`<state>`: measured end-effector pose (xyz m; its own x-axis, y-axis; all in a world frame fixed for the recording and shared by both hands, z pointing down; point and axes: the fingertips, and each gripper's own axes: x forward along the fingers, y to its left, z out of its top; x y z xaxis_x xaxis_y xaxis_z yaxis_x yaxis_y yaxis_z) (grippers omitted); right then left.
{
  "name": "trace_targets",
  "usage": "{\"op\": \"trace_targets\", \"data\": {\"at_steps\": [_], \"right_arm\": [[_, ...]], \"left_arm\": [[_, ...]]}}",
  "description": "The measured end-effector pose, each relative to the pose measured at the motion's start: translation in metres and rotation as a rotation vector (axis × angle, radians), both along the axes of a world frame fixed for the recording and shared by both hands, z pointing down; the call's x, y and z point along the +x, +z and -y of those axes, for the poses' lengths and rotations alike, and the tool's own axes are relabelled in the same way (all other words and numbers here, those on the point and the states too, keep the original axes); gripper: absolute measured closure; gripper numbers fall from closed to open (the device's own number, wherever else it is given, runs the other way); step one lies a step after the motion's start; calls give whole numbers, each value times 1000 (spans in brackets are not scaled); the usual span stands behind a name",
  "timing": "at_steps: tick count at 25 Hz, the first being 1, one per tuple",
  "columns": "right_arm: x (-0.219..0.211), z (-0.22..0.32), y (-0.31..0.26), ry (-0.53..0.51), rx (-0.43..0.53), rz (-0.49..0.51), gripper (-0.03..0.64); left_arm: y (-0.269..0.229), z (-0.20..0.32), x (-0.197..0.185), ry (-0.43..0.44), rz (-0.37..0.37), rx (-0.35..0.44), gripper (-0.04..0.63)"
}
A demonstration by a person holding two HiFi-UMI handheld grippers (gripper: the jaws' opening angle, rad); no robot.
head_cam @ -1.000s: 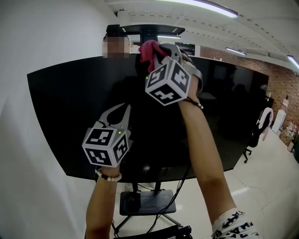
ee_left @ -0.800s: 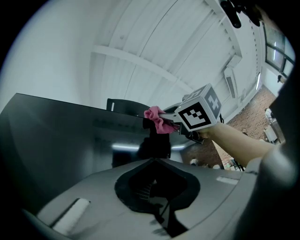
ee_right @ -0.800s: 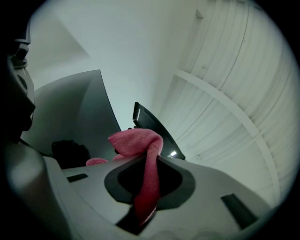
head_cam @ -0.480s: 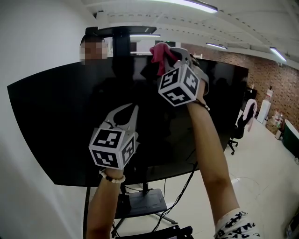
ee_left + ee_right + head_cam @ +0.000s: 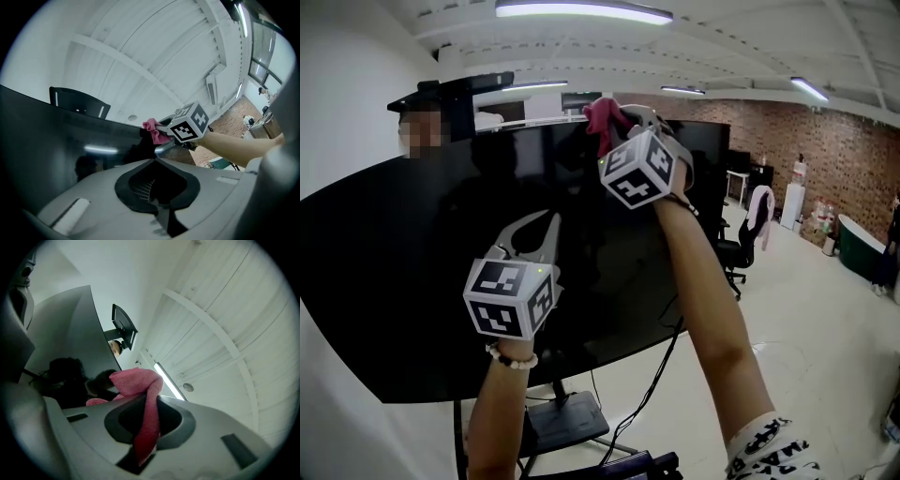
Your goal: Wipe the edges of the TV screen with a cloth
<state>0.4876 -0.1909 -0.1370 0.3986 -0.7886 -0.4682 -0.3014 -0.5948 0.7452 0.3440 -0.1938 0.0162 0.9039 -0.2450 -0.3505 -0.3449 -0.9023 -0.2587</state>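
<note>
The big black TV screen (image 5: 412, 281) stands on a stand and fills the left and middle of the head view. My right gripper (image 5: 614, 117) is raised to the screen's top edge, right of its middle, and is shut on a pink cloth (image 5: 601, 116). The cloth (image 5: 140, 385) bunches out past the jaws against the screen's top edge (image 5: 101, 341). My left gripper (image 5: 534, 230) hangs lower, in front of the middle of the screen, shut with nothing in it. The left gripper view shows its jaws (image 5: 154, 160) met, with the cloth (image 5: 152, 130) and the right gripper's marker cube (image 5: 188, 124) beyond.
The stand's base (image 5: 567, 417) and hanging cables (image 5: 661, 375) lie below the screen. An office chair (image 5: 736, 251) and a brick wall (image 5: 825, 159) are at the right. A white wall (image 5: 347, 84) is at the left. Someone stands behind the screen's top left corner.
My right gripper has slid the pink cloth rightward along the screen's top edge. The head view has turned right, so more of the room shows. The left gripper stays shut in front of the screen.
</note>
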Motion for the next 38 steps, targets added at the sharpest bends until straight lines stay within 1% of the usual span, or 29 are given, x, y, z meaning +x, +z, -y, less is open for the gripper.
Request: {"op": "trace_targets", "data": {"at_steps": [3,6,9,15,18,20,23,27,31,34,38], "right_arm": [[46,-20,0,24,-3,7,560],[91,-40,-2,50,-4,14,560],[136,-59,-4,75,-10,17,560],[225,-109,-5,113,2,58,560],[264,-129,4,137,10,97,560],[282,-137,9,131,22,139,560],[290,-143,18,89,38,185,560],[290,-140,25,2,52,247,560],[286,-140,37,-49,48,289,560],[289,-138,49,-89,53,339,560],[290,-139,72,-111,49,389,560]], "left_arm": [[-2,-18,36,23,-18,-7,589],[-2,-37,71,42,-21,3,589],[3,-54,104,59,-28,-6,589],[14,-92,167,70,-18,-17,589],[25,-105,187,69,-8,-26,589],[28,-110,194,70,-3,-29,589],[35,-117,204,72,13,-27,591],[44,-123,216,81,35,-35,589],[54,-126,216,84,46,-44,589],[64,-126,215,80,63,-54,589],[82,-127,215,89,94,-73,589]]}}
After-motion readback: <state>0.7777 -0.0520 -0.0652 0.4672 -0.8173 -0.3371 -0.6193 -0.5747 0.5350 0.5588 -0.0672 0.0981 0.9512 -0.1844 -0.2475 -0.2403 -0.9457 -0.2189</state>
